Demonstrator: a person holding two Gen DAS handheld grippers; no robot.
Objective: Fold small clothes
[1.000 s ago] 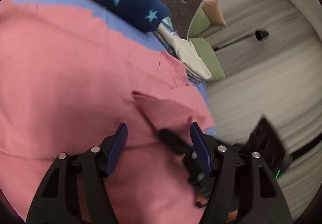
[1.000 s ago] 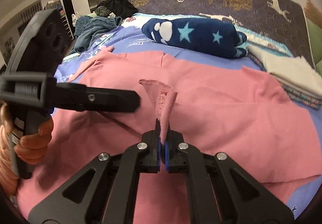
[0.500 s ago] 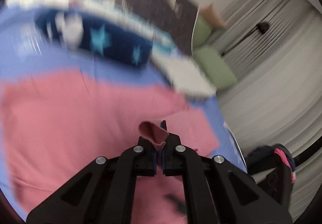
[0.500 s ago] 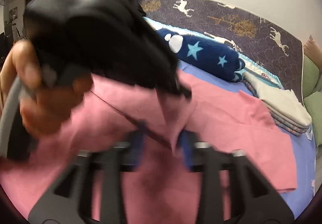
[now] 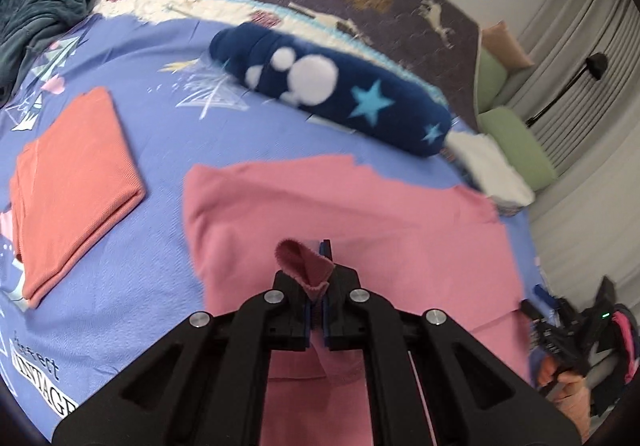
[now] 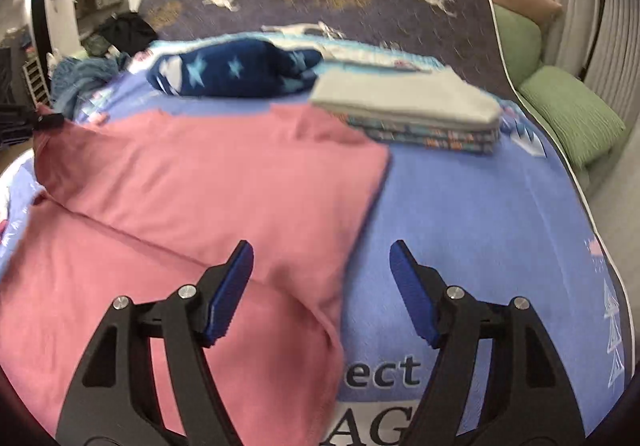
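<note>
Left wrist: left hand-held gripper [image 5: 316, 310] clamps pink cloth [image 5: 360, 213]; right hand-held gripper [image 6: 322, 294] just released; bedspread [image 6: 480, 205] reads "ect".

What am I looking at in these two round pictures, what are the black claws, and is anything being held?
No robot here: a person holds a two-finger clamp in each hand, and a fisheye camera on each clamp looks along its fingers. In the left-hand picture the left gripper is shut on a pinch of the pink garment. In the right-hand picture the right gripper has just been opening and holds nothing; the garment's edge lies below it. All of this lies on a bed with a blue sheet. Also there: a folded salmon cloth, a navy star-patterned roll and a stack of folded laundry.
</note>
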